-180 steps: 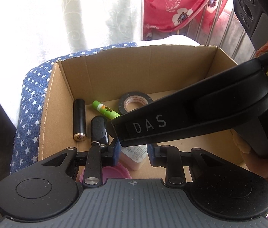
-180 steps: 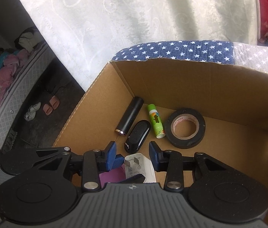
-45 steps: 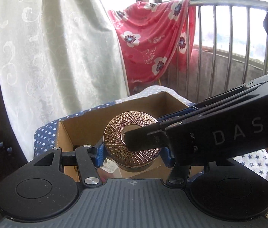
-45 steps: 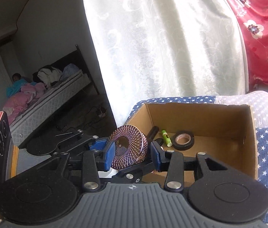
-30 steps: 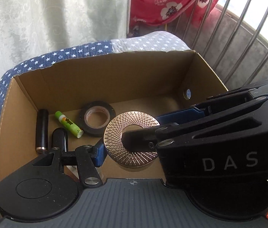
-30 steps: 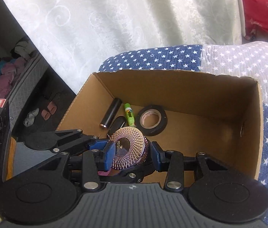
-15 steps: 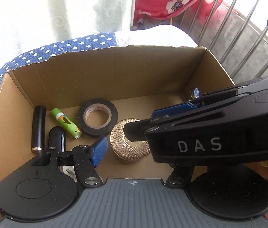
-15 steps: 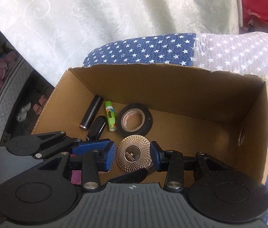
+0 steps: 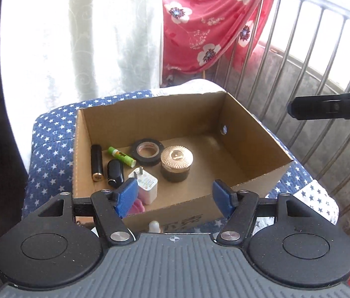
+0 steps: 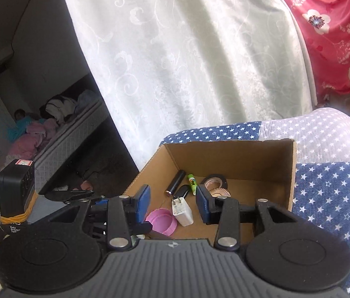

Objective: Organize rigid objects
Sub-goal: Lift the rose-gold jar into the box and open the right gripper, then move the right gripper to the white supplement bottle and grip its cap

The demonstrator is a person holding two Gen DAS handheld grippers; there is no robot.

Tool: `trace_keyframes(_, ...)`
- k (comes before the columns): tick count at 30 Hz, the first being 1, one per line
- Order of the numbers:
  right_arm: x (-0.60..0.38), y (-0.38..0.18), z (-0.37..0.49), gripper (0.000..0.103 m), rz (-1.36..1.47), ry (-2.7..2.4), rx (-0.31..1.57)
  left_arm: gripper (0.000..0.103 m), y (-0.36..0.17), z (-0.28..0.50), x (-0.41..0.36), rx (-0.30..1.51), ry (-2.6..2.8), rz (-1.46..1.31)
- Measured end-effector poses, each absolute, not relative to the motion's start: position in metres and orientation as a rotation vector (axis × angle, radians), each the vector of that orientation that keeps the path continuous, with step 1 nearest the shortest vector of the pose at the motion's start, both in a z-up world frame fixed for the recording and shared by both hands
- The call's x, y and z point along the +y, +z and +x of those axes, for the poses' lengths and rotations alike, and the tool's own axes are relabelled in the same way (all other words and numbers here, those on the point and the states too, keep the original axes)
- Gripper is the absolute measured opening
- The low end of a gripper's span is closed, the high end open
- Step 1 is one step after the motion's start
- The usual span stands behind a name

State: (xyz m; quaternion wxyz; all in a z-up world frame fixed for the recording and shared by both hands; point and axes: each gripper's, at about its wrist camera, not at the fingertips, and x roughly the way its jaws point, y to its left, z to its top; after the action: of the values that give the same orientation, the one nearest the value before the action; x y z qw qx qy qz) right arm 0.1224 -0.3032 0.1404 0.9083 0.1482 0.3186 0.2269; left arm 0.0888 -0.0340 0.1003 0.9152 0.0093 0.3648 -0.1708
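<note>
Left gripper sits low centre, jaws wide after just opening, nothing between them. The jar stands mid-frame in the box, touching the tape. Right gripper is narrower, empty.

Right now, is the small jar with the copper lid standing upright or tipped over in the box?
Upright: the jar stands on the cardboard box floor, patterned lid facing up, beside the black tape roll.

Daylight glows through a pale patterned curtain across the frame's top. A red floral cloth drapes metal railings upper right; a bed sits in shadow at left.
</note>
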Motion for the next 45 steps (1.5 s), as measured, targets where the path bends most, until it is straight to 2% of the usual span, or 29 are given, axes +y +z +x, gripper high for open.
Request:
trace_keyframes(4, -0.287, 0.139, 0.085, 0.043, 0.295, 0.488, 0.61, 0.067, 0.086, 0.054, -0.011, 0.695, -0.294, -0.009)
trace_keyframes(11, -0.232, 0.096, 0.078, 0.043, 0.28, 0.544, 0.633, 0.067, 0.046, 0.026, 0.004, 0.65, -0.136, 0.018)
trace_keyframes(21, -0.138, 0.061, 0.093, 0.043, 0.061, 0.524, 0.636, 0.067, 0.016, 0.041, 0.015, 0.641, -0.116, 0.021)
trace_keyframes(31, -0.121, 0.048, 0.116, 0.044, 0.023, 0.513, 0.707, 0.067, 0.006, 0.057, 0.014, 0.64, -0.159, -0.023)
trace_keyframes(36, -0.121, 0.049, 0.127, 0.044, 0.045, 0.531, 0.731, 0.061, 0.004, 0.06, 0.014, 0.636, -0.167, -0.043)
trace_keyframes(38, -0.121, 0.048, 0.131, 0.044, 0.06, 0.546, 0.745, 0.055, 0.004, 0.06, 0.014, 0.632, -0.177, -0.048)
trace_keyframes(45, -0.119, 0.049, 0.135, 0.044, 0.086, 0.578, 0.78, 0.053, 0.006, 0.056, 0.013, 0.62, -0.163, -0.039)
